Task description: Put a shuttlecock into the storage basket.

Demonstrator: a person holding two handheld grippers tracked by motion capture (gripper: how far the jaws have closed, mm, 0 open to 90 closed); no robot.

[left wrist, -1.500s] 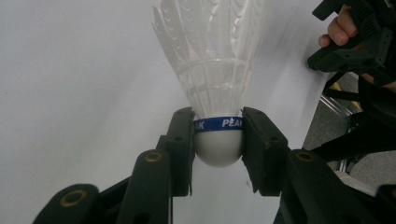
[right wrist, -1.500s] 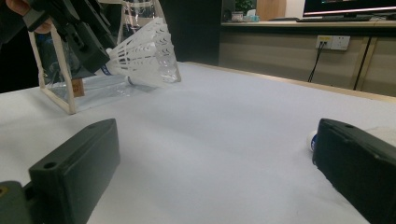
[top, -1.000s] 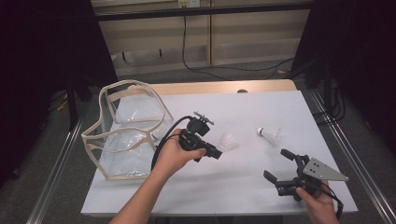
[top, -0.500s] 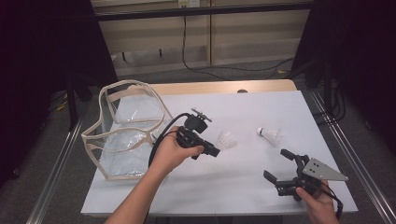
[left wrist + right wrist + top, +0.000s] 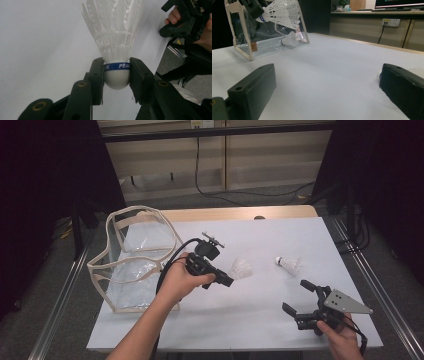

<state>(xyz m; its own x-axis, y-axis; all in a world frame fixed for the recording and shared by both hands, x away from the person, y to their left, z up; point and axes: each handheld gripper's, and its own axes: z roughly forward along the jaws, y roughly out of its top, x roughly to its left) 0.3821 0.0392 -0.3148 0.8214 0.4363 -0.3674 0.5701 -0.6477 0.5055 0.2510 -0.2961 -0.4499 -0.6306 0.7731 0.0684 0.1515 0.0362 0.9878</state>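
High view: the left gripper (image 5: 226, 281) is held above the white table (image 5: 250, 315), just right of the clear bag (image 5: 135, 265), with a shuttlecock (image 5: 241, 268) at its tip. The hand (image 5: 177, 280) covers most of the gripper's body, so the jaws themselves are hard to make out here. A second shuttlecock (image 5: 289, 264) lies on its side on the table, well apart to the right. The right gripper (image 5: 298, 302) sits at the near right edge with its jaws spread wide and nothing between them; the hand behind it is cut off by the frame's bottom edge.

Left gripper view: the two jaws are closed partway and press on either side of the shuttlecock (image 5: 117, 72), at its white cork and blue band. The band's lettering is partly hidden by the left jaw. The feather tips run out of the top of the frame. The right gripper (image 5: 180, 21) shows at the upper right, cropped.

Right gripper view: the jaws stand far apart over bare table (image 5: 332, 75). The right jaw hides most of a white thing just behind it; what it is cannot be told. Far left, the held shuttlecock (image 5: 279, 12) hangs before the bag (image 5: 249, 37), the left gripper largely out of frame. Another shuttlecock (image 5: 288, 41) shows low by the bag; whether it lies inside cannot be told.
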